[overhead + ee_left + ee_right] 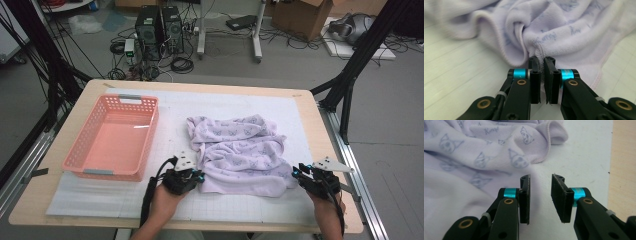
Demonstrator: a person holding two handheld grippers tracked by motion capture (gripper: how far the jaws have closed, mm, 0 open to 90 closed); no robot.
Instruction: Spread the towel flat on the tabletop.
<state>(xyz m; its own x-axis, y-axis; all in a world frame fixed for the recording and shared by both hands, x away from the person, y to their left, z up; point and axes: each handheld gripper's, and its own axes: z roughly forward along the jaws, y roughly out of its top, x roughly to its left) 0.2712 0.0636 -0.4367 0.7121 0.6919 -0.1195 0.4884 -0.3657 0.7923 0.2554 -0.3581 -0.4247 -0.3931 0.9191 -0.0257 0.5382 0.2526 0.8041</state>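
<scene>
A pale lilac towel point(240, 150) with small cat prints lies crumpled on the white mat in the middle of the table. My left gripper point(200, 175) is at the towel's near left corner. In the left gripper view its jaws point(541, 61) stand almost together, with the gathered hem of the towel point(564, 30) pinched at their tips. My right gripper point(296, 172) sits at the towel's near right corner. In the right gripper view it is open point(540, 180), with bare mat in the gap and the towel point(474, 157) just ahead and to the left of the jaws.
An empty pink plastic basket point(75, 150) stands on the left part of the white gridded mat point(240, 205). The wooden table edge point(330, 150) runs close to the right of my right gripper. Cables, computer cases and boxes lie on the floor beyond.
</scene>
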